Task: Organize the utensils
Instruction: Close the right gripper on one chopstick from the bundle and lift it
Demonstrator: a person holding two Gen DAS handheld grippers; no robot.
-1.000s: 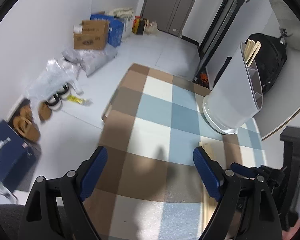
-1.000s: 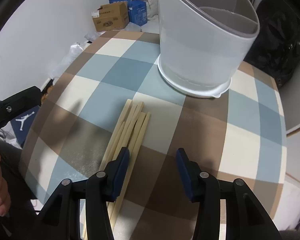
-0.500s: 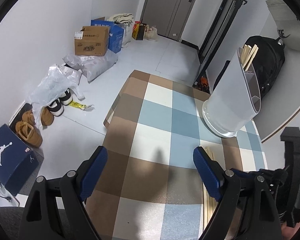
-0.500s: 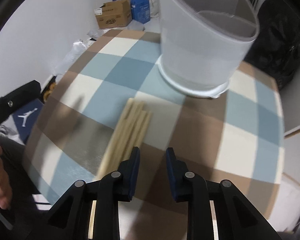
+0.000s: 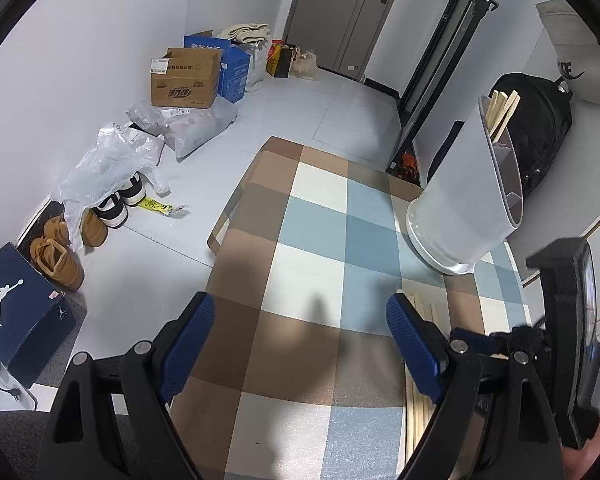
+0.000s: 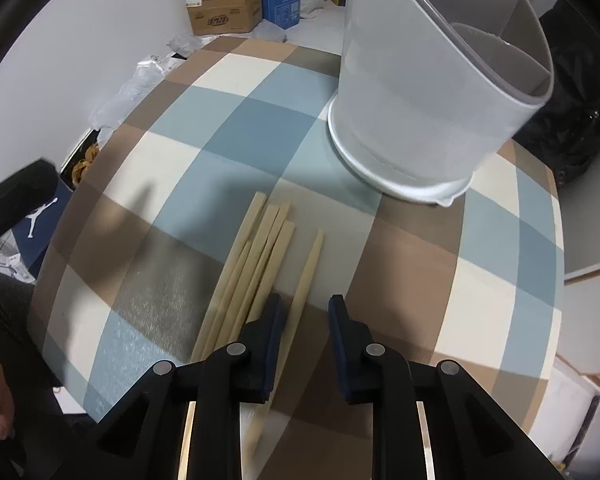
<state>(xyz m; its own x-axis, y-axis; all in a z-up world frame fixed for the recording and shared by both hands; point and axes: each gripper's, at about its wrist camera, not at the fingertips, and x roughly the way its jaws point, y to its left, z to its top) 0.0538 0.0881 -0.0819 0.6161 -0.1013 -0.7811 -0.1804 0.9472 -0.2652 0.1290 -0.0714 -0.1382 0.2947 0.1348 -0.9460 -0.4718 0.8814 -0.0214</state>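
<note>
- The right gripper sits at the bottom middle of the right wrist view. Its two blue pads have a small gap between them, and one chopstick runs through that gap.
- I cannot tell if the pads press on that stick or just sit on each side of it.
- This one chopstick lies a little apart from the bunch of chopsticks, which is just to its left in the picture.
- All the sticks lie flat on the checked tablecloth, with squares of blue, brown and cream.
- The white utensil holder stands up at the upper right of the right wrist view, past the far tips of the sticks. It has walls inside that split it into parts.
- In the left wrist view the left gripper is at the bottom, wide open with nothing in it, over the cloth.
- There the utensil holder is at the right side, and a few chopsticks in the holder poke out of its top.
- The sticks on the cloth show just behind the right blue pad.
- On the floor at the left are a cardboard box, brown shoes and a dark blue shoe box.
</note>
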